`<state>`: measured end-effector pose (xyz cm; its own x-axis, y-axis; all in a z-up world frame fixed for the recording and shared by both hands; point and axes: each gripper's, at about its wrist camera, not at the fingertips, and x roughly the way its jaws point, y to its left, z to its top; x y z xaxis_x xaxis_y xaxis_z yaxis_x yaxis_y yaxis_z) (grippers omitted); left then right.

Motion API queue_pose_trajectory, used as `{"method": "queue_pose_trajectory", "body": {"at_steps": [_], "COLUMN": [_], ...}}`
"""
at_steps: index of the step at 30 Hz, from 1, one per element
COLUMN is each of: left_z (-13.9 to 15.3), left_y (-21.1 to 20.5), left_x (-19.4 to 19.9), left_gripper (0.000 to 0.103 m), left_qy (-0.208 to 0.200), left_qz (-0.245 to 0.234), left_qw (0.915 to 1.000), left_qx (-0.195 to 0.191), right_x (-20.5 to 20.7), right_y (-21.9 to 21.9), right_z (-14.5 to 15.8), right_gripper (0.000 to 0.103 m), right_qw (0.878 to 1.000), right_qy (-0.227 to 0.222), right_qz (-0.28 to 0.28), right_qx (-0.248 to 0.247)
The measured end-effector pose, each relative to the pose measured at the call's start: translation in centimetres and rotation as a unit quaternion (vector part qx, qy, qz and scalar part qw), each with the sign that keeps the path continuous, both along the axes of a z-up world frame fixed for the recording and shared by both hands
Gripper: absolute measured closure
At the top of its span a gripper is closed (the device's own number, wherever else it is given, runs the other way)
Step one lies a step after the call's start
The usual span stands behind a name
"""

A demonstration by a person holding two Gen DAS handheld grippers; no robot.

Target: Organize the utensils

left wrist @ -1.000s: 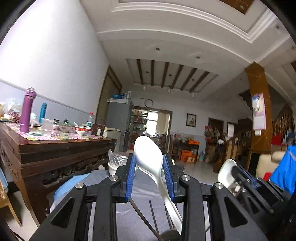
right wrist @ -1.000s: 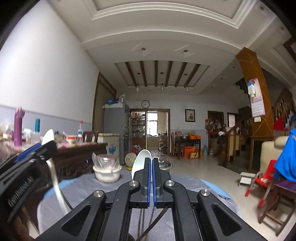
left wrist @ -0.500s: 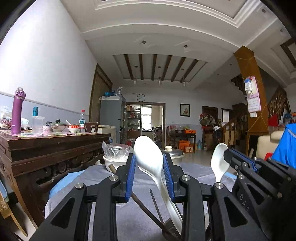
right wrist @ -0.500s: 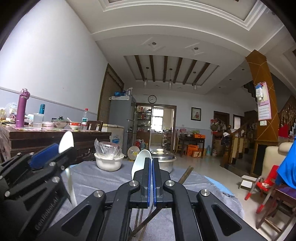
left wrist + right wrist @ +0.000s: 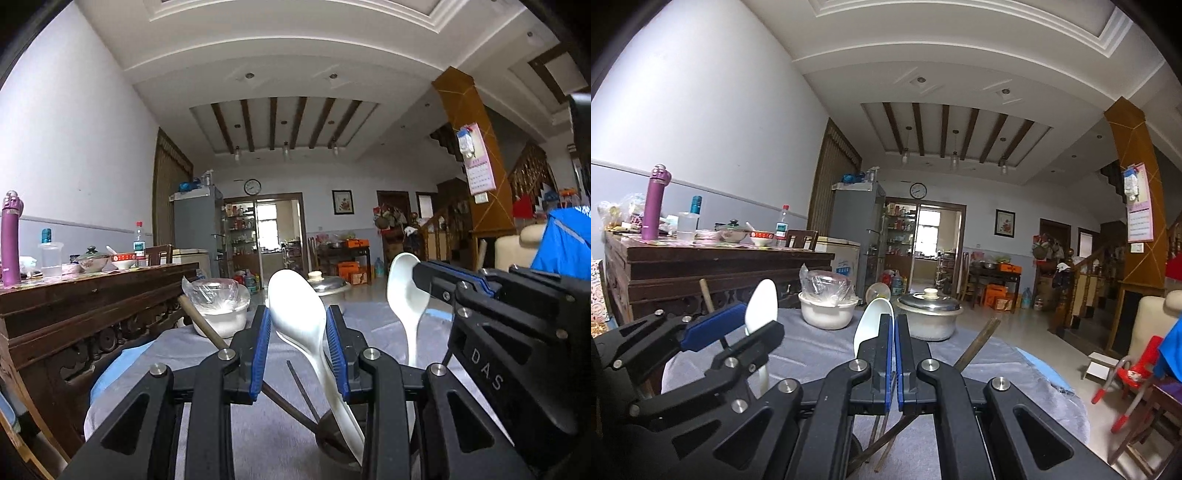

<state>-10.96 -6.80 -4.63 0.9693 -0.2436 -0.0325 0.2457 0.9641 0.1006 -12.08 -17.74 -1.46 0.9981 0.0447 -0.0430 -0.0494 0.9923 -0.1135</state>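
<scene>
My left gripper (image 5: 299, 350) is shut on a white plastic spoon (image 5: 295, 306), bowl up, handle reaching down into a dark utensil holder (image 5: 332, 439) below. My right gripper (image 5: 895, 350) is shut on a second white spoon (image 5: 872, 321), bowl up; it shows in the left wrist view (image 5: 404, 291) just right of the first. The left gripper (image 5: 735, 332) and its spoon (image 5: 761, 310) appear at left in the right wrist view. Brown chopsticks (image 5: 207, 325) lean out of the holder, and one chopstick (image 5: 977, 343) slants up right of my right gripper.
A grey cloth (image 5: 177, 354) covers the table. A white bowl wrapped in plastic (image 5: 827, 306) and a steel lidded pot (image 5: 929, 317) stand at its far side. A dark carved sideboard (image 5: 701, 269) with a purple bottle and dishes stands left.
Both grippers have come closer side by side with their spoons, and the views have tilted down a little. The grips are unchanged.
</scene>
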Motion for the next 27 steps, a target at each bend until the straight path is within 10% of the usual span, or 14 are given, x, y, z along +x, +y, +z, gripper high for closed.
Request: {"method": "queue_pose_trajectory", "body": {"at_steps": [12, 17, 27], "left_z": [2.4, 5.3, 8.7], "left_y": [1.0, 4.0, 12.3], "left_x": [-2.0, -3.0, -2.0], "left_gripper": [0.058, 0.039, 0.019], "left_qy": [-0.029, -0.035, 0.011], "left_qz": [-0.002, 0.029, 0.113], "left_qw": [0.9996, 0.9980, 0.9847], "left_qx": [0.001, -0.044, -0.132], "right_x": [-1.2, -1.5, -4.5], "right_y": [-2.2, -1.2, -5.0], "right_z": [1.3, 1.6, 6.7], "right_gripper": [0.100, 0.068, 0.066], "right_qw": [0.998, 0.999, 0.992], "right_qy": [0.020, 0.028, -0.057], "right_qz": [0.021, 0.029, -0.027], "right_qx": [0.047, 0.036, 0.111]}}
